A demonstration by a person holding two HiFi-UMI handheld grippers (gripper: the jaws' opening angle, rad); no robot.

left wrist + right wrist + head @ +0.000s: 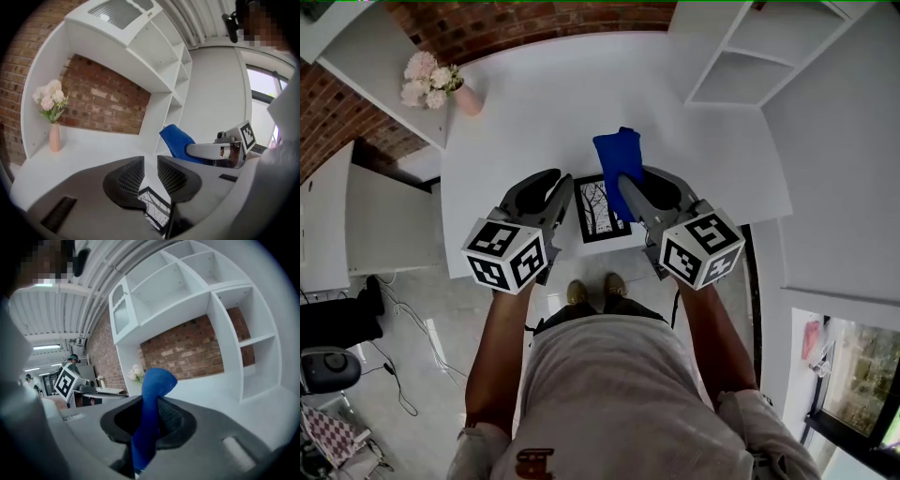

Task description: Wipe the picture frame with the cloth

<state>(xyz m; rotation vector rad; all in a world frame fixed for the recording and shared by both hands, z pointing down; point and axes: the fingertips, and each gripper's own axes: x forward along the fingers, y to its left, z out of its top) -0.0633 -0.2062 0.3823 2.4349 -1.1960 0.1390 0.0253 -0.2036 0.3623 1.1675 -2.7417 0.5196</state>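
The black picture frame, with a bare-tree print, hangs in the air in front of the white table. My left gripper is shut on its left edge. In the left gripper view the frame sits clamped low between the ribbed pads. My right gripper is shut on the blue cloth, which drapes over the frame's right side. In the right gripper view the cloth sticks up from between the jaws. The left gripper view also shows the cloth.
A pink vase of pale flowers stands at the table's far left corner. White shelving rises at the right against a brick wall. Cables and equipment lie on the floor at the left.
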